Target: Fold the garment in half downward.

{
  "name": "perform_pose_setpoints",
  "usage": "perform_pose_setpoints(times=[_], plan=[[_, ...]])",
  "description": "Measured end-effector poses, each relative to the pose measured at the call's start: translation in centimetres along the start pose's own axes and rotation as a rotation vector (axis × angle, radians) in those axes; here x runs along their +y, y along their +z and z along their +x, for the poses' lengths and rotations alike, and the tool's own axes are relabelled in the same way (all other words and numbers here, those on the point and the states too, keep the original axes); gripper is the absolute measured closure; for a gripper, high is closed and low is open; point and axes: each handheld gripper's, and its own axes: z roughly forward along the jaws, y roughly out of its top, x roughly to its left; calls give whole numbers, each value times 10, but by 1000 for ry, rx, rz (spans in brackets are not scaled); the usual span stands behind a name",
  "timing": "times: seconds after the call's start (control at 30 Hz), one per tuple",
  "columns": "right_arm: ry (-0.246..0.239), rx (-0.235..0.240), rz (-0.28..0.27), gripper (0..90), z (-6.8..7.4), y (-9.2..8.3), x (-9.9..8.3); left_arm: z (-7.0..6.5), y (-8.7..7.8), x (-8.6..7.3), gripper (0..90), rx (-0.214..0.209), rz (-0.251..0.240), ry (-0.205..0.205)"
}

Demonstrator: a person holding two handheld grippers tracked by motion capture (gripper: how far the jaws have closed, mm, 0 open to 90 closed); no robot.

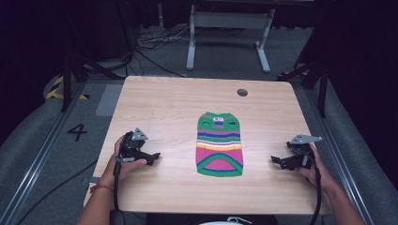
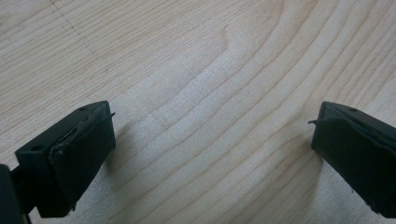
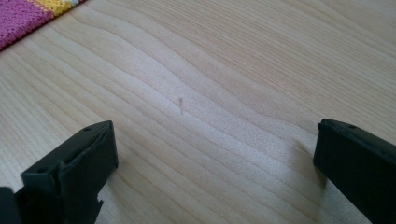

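A small knitted sweater (image 1: 219, 144) with green, pink, yellow and blue stripes lies flat in the middle of the wooden table (image 1: 164, 103). To its left, a hand holds my left gripper (image 1: 153, 157) low over the wood, jaws wide apart and empty. At the sweater's right my right gripper (image 1: 277, 161) rests in the other hand, also open with nothing between its jaws. In the left gripper view the left gripper (image 2: 212, 140) frames bare wood. In the right gripper view the right gripper (image 3: 215, 154) frames wood too, with a pink and yellow corner of the sweater (image 3: 23, 16) at the top left.
A round cable hole (image 1: 242, 92) sits in the table near its far edge. Beyond the table stand a white metal frame (image 1: 228, 33) and loose cables (image 1: 150, 44) on the grey floor. Dark stands flank both sides.
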Motion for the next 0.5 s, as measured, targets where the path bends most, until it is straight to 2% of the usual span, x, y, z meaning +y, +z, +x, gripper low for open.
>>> perform_pose_setpoints(times=[0.27,0.4,0.5], plan=[[-6,5,0,0,-1,0,0,0,0,0,1,0,1,-1],[-4,0,0,2,-1,0,0,-2,0,0,5,5,6,-14],[9,-14,-1,3,-2,0,0,-1,-1,-1,5,-6,4,8]])
